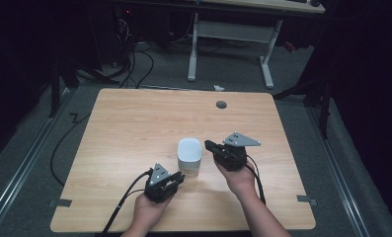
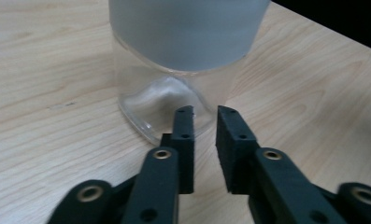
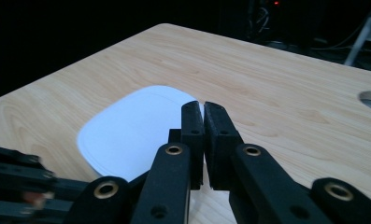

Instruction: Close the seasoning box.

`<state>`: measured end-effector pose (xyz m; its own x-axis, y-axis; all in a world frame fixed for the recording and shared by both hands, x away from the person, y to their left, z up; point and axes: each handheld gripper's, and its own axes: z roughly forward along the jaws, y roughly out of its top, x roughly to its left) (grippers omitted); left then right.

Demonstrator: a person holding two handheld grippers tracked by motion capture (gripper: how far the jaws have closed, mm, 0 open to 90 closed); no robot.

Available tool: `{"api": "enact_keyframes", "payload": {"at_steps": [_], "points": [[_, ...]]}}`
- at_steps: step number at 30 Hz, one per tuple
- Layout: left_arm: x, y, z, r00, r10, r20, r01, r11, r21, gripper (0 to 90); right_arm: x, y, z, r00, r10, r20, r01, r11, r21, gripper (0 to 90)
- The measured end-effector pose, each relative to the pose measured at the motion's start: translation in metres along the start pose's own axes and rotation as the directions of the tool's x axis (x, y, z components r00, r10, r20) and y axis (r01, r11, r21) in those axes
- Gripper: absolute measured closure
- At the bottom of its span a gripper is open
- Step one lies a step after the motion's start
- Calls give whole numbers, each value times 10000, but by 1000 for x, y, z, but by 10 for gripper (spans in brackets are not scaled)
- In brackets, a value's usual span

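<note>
Two hand-held grippers flank my jar (image 1: 189,156) at the high view's centre on the table (image 1: 134,128). In the left gripper view, the left hand-held gripper (image 2: 205,113) stands narrowly parted, empty, near the jar's glass base (image 2: 162,105). In the right gripper view, the right hand-held gripper (image 3: 203,106) is nearly shut over the white lid (image 3: 131,130). I judge the lid comes next, needing wider jaws. Nothing obstructs.

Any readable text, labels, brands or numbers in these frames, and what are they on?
None can be read.
The jar, clear glass with a white lid: no label or print in view.
The left gripper and right gripper: black jaws with brass screws, no markings.
The grey plate on the right gripper: blank.
The table: bare wood grain, no sticker.
The dark background is too dim to show any text.
</note>
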<state>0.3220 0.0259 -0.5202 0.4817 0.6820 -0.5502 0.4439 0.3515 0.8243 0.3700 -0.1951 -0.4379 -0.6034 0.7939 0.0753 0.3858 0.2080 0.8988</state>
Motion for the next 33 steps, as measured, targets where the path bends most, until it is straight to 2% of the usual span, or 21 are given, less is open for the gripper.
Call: {"api": "enact_keyframes", "payload": {"at_steps": [4,6,7,10,13,15,17,18,21,23,24,25,26,27,28,30,31,33], "points": [[16,13,-17,9971,631,-427,-636,9979,-113,677,-16,-13,-3,9984,375,419,-383,9991,185,819],[32,20,-24,9885,1165,-968,-1188,9928,-181,646,-26,-22,-6,9957,556,747,-575,9981,240,797],[40,24,-25,9855,1195,-1205,-1217,9925,-117,635,-30,-27,-8,9934,628,956,-657,9975,270,778],[60,34,-28,9825,887,-1638,-919,9957,-125,608,-45,-41,-15,9856,873,1446,-944,9946,431,707],[76,37,-36,9738,1056,-2014,-1119,9935,-199,577,-60,-55,-23,9745,1129,1939,-1250,9908,515,650],[85,38,-45,9754,741,-2075,-848,9955,-432,566,-71,-67,-33,9659,1301,2237,-1430,9888,428,625],[90,38,-50,9742,669,-2155,-779,9960,-431,564,-78,-79,-44,9553,1544,2521,-1671,9855,296,597],[95,39,-57,9691,744,-2352,-864,9954,-411,553,-80,-85,-50,9501,1592,2681,-1721,9847,254,576],[103,44,-67,9677,461,-2480,-637,9960,-633,542,-78,-103,-75,9340,1707,3140,-1746,9845,-158,544],[111,44,-73,9635,396,-2649,-599,9958,-691,541,-69,-117,-93,9212,1751,3476,-1627,9846,-647,539],[111,44,-73,9635,396,-2649,-599,9958,-691,545,-69,-117,-93,9212,1751,3476,-1627,9846,-647,539],[119,45,-76,9527,133,-3035,-346,9973,-650,546,-59,-126,-109,9130,2087,3505,-1790,9770,-1155,545],[119,48,-79,9561,-58,-2930,-180,9968,-783,546,-57,-124,-111,9220,1973,3333,-1703,9794,-1086,535],[117,50,-82,9600,-271,-2785,-11,9949,-1005,546,-55,-123,-112,9241,1710,3416,-1433,9841,-1048,541],[114,51,-84,9606,-283,-2765,-35,9935,-1137,546,-53,-122,-112,9223,1360,3618,-1063,9892,-1010,542],[109,49,-85,9596,-87,-2812,-249,9930,-1156,540,-54,-124,-106,9194,1309,3709,-1095,9909,-784,539],[108,47,-85,9597,40,-2809,-354,9937,-1067,539,-56,-126,-102,9253,1447,3506,-1292,9893,-672,537],[107,43,-84,9570,263,-2889,-542,9945,-891,535,-56,-127,-96,9331,1261,3368,-1185,9920,-430,535]]}}
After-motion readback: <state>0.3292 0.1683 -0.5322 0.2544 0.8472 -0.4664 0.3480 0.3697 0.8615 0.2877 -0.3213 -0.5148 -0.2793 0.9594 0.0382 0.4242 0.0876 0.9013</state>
